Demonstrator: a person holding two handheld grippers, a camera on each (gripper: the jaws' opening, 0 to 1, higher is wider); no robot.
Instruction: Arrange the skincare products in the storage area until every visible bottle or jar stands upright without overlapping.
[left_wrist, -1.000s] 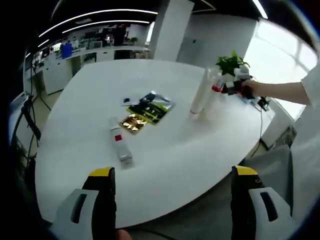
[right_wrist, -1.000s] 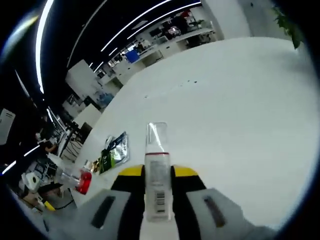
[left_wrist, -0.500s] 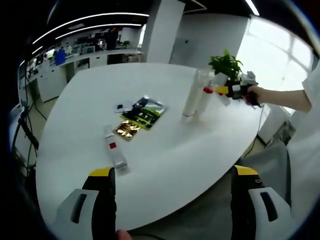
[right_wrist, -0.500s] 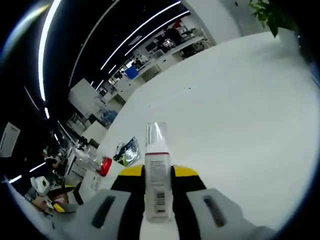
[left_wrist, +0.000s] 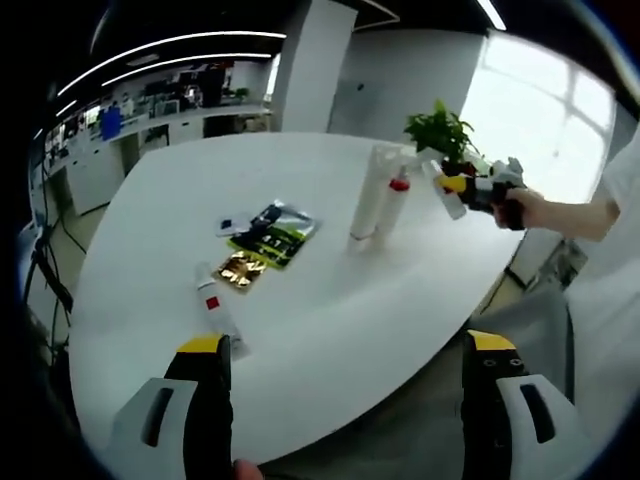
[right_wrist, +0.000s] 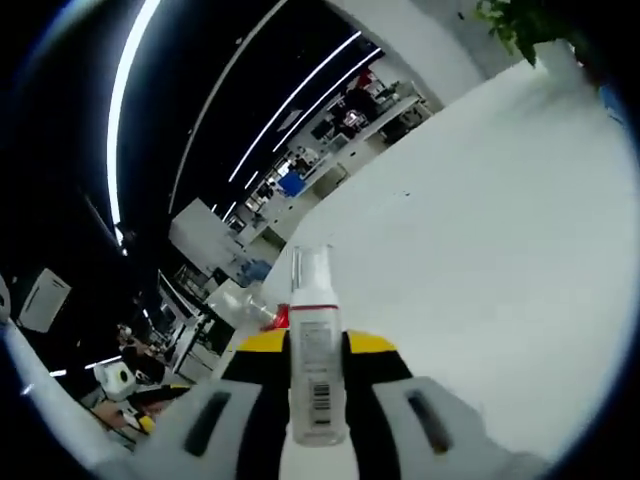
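My left gripper (left_wrist: 347, 347) is open and empty, low over the near edge of the white table (left_wrist: 330, 310). A white tube with a red label (left_wrist: 214, 311) lies flat ahead of its left jaw. Further back, a tall white tube (left_wrist: 368, 203) and a red-capped bottle (left_wrist: 394, 203) stand upright side by side. My right gripper (left_wrist: 478, 190), held by a hand, carries a white bottle (left_wrist: 442, 189) tilted in the air just right of them. In the right gripper view, my right gripper (right_wrist: 315, 347) is shut on that white clear-capped bottle (right_wrist: 315, 372); the red-capped bottle (right_wrist: 272, 316) peeks out behind it.
A gold sachet (left_wrist: 240, 269) and a green-black sachet (left_wrist: 271, 234) lie flat mid-table. A potted plant (left_wrist: 439, 130) stands at the far right edge, also the plant (right_wrist: 512, 22) in the right gripper view. Office desks fill the background.
The right gripper has carried the white bottle rightward, away from the two standing containers. Both views have shifted with the hands; the lying tube and sachets stay put.
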